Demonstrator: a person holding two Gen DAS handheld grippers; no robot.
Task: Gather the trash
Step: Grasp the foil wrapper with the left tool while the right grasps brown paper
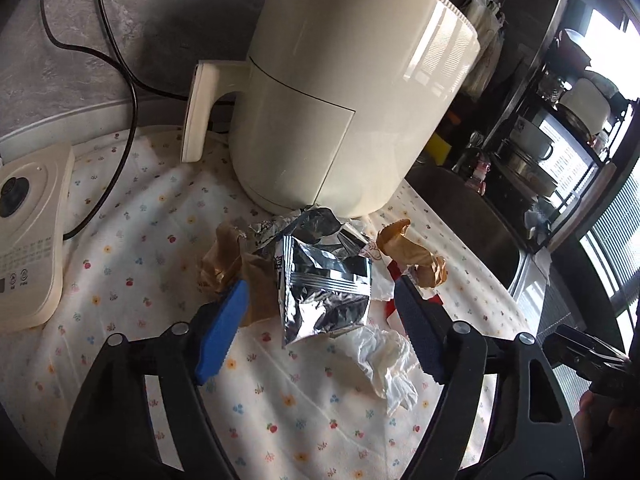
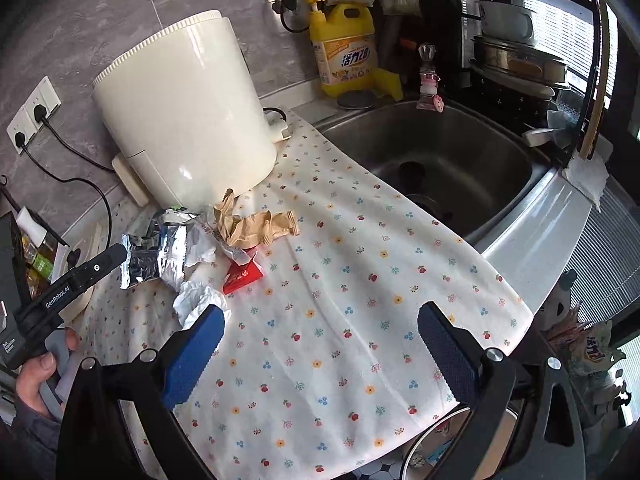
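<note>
A pile of trash lies on the floral cloth (image 2: 340,340) in front of a cream air fryer (image 1: 340,100). It holds a crumpled silver foil bag (image 1: 324,292), brown paper wrappers (image 1: 412,252), a white tissue (image 1: 384,356) and a red wrapper (image 2: 242,276). My left gripper (image 1: 322,284) is open and straddles the foil bag, with a gap at each blue pad. In the right wrist view its black finger (image 2: 116,258) reaches the foil bag (image 2: 156,256). My right gripper (image 2: 323,310) is open above bare cloth, its left pad close to the tissue (image 2: 196,296).
A steel sink (image 2: 460,152) lies right of the cloth, with a yellow detergent bottle (image 2: 346,52) and a dish rack (image 2: 520,40) behind it. A white appliance (image 1: 28,232) and black cords (image 1: 128,80) are at the left. The counter edge runs along the front right.
</note>
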